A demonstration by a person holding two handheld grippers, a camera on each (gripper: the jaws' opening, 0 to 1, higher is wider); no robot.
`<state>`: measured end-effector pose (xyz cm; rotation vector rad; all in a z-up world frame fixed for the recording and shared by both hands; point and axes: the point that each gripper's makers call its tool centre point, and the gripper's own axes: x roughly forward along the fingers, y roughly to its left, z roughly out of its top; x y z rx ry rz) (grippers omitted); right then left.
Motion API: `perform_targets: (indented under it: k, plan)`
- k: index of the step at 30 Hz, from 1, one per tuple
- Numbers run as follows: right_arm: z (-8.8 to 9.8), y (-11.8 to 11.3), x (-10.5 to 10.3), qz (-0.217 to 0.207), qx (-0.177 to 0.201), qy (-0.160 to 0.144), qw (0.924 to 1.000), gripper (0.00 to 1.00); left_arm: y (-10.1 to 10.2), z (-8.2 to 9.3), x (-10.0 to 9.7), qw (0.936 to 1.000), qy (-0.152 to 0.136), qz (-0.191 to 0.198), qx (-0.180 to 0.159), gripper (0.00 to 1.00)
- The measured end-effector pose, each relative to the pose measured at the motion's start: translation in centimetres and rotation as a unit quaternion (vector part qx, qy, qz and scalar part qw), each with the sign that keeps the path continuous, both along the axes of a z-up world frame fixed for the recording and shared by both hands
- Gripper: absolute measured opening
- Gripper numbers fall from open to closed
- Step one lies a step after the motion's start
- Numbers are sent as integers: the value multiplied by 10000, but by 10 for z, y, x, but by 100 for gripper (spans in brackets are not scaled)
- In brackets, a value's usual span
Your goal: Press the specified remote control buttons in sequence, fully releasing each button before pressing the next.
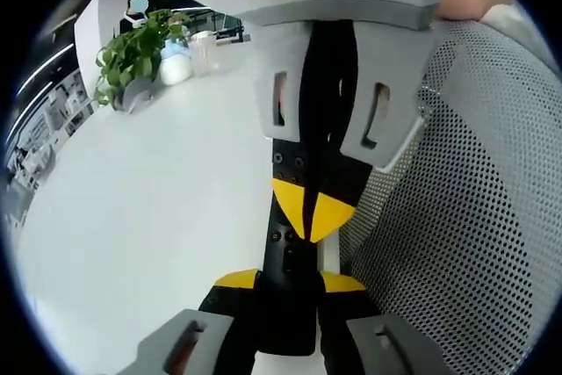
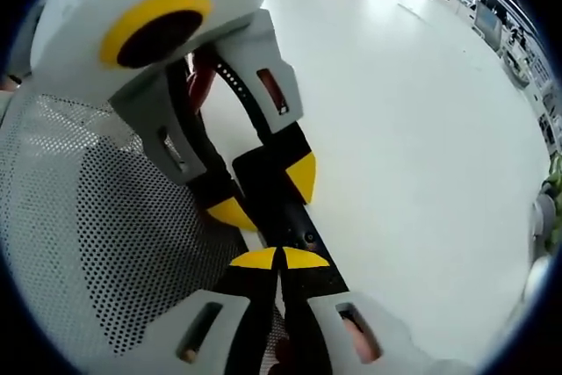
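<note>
Right hand-held gripper (image 2: 281,258): yellow tips brought together into one point, set down on the face of the black remote (image 2: 285,217). Appears to be touching; cannot tell which button lies under the point.

Left hand-held gripper (image 1: 290,280): clamped on the near end of the remote, one yellow tip on each long edge, body running straight out from between the jaws.

Remote held in the air over the desk (image 1: 149,217) edge, with the mesh chair (image 1: 457,217) back just beside it. Potted plant (image 1: 132,54) well apart at the far side of the desk.

Step in hand, as judged: pressing one button in the sequence.
- Press square to the remote's face with the closed point only, so no neighbouring button gets caught.
- Keep the clamp firm and steady; brace against the push so the remote does not pivot or slide.
- Lift fully clear before moving to the next button.
- Risk: slipping sideways off a small key.

Pose: the two facing each other nearly nose to nose, right one angled down onto the remote from the far end, left one level beneath it.
</note>
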<state>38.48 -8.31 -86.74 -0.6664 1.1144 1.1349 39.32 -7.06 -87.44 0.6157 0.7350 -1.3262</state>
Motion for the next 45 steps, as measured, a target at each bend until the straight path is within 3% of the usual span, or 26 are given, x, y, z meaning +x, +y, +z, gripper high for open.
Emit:
perform_targets:
  k: [7, 11, 17, 24, 45]
  plan:
    - [-3, 1, -2, -136, 47, 162, 9998, 0, 0, 0, 0, 10000, 3, -9, 12, 25]
    - [-2, 1, -3, 77, -34, 25, 10000, 0, 0, 0, 0, 10000, 10, 1, 13, 25]
    - [-2, 1, -2, -73, 46, 152, 9998, 0, 0, 0, 0, 10000, 11, 3, 6, 25]
    - [-2, 1, -3, 112, -30, 7, 9999, 0, 0, 0, 0, 10000, 7, 2, -7, 25]
    - [-2, 1, -2, 12, 22, 83, 10000, 0, 0, 0, 0, 10000, 15, 0, -30, 25]
